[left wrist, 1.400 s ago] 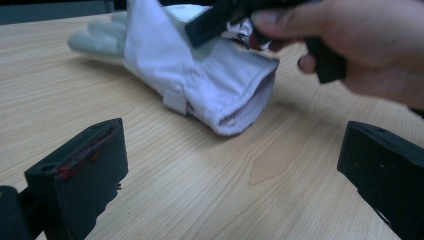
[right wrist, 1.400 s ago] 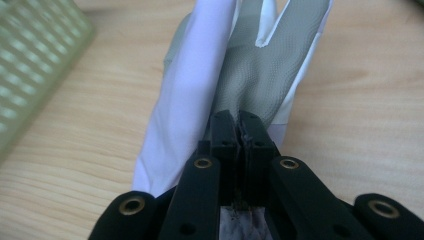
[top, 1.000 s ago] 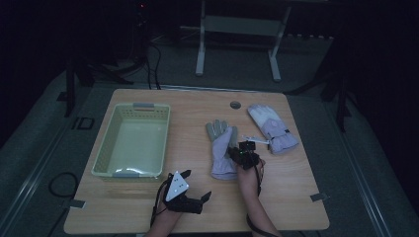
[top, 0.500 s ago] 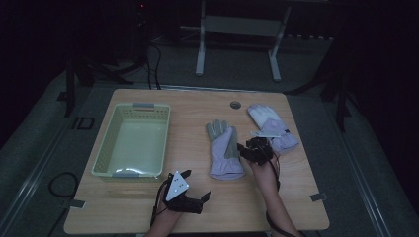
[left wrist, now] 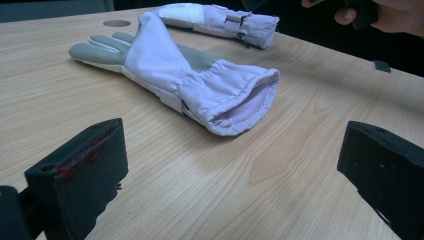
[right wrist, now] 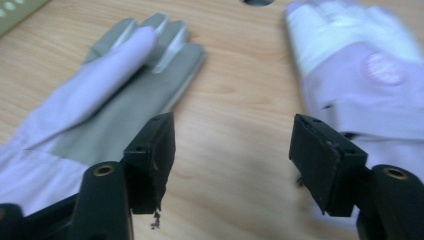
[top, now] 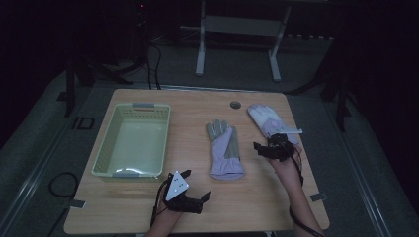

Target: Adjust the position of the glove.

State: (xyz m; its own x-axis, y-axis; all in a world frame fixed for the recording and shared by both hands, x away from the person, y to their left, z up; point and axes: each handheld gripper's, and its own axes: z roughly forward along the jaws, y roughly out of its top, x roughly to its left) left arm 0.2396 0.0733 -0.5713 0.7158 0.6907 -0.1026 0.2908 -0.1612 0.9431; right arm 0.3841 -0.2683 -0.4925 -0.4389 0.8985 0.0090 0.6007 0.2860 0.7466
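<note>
Two pale lilac gloves lie on the wooden table. One glove (top: pixel 225 148) (left wrist: pixel 200 80) (right wrist: pixel 100 105) lies grey palm up in the middle, its cuff toward me. The second glove (top: pixel 269 121) (left wrist: pixel 220 20) (right wrist: pixel 360 85) lies farther right and back. My right gripper (top: pixel 267 144) (right wrist: pixel 232 155) hovers between them, just in front of the second glove's cuff. Its jaws have just been opening and stand open over bare wood. My left gripper (top: pixel 196 184) (left wrist: pixel 230 175) rests open near the front edge, aimed at the middle glove's cuff.
A pale green plastic basket (top: pixel 106 148) stands at the left of the table. A round cable hole (top: pixel 235 104) sits near the back edge. Bare wood lies between the basket and the gloves. The person's right hand (left wrist: pixel 390 12) shows at the top right of the left gripper view.
My right gripper has moved right, from beside the middle glove toward the second glove's cuff, lifting a little. The left gripper has stayed put.
</note>
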